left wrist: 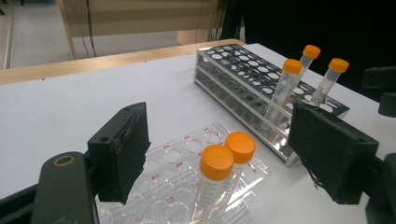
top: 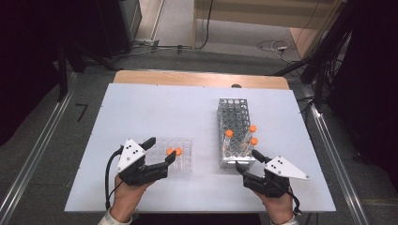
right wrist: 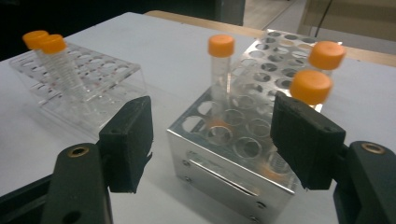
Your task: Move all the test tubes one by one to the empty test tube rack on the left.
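Left gripper (top: 159, 151) seen at the clear plastic rack (top: 180, 149), jaws parted and grasping nothing – two orange-capped tubes (left wrist: 224, 161) stand side by side in that rack, just ahead of the jaws, untouched; right gripper (top: 247, 158) held at the near end of the metal rack (top: 234, 110), jaws likewise spread and empty. Three more capped tubes (top: 252, 129) are seated upright in the metal rack's near half; both racks rest on the white table (top: 155, 105), set apart from one another.

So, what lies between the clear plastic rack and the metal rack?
Bare white tabletop separates the clear plastic rack from the metal rack, as the high view shows.
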`<state>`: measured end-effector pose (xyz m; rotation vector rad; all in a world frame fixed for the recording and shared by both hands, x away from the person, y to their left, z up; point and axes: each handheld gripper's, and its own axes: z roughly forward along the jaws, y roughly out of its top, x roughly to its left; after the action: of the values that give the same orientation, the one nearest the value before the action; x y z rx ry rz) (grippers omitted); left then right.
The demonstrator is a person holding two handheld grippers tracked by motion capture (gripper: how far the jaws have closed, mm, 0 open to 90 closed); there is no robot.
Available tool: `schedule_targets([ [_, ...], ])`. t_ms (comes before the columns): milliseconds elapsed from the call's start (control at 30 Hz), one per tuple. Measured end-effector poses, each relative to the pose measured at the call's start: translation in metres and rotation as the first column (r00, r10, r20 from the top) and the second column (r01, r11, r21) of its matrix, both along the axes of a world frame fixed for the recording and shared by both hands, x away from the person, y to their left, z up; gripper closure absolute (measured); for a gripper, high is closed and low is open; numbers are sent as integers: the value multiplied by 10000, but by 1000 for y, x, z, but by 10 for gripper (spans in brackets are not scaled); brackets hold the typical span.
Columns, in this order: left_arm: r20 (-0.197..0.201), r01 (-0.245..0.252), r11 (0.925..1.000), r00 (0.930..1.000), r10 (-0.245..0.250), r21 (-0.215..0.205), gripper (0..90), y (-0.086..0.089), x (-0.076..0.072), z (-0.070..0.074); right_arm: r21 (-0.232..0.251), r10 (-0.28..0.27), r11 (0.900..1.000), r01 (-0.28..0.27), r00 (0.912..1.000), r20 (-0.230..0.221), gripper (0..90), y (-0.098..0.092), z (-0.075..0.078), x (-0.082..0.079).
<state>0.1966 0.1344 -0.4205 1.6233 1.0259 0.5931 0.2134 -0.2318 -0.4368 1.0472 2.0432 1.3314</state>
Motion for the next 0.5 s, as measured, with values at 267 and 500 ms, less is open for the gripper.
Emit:
schedule_targets([
  [267,4,-4,10000,10000,4,-5,203,-1,0,0,-204,-790,9967,791,9969,57,296,-8,-8,13],
  [500,14,37,10000,10000,-37,79,203,-2,0,0,-100,-1301,9914,1302,9915,76,407,-11,-17,33],
])
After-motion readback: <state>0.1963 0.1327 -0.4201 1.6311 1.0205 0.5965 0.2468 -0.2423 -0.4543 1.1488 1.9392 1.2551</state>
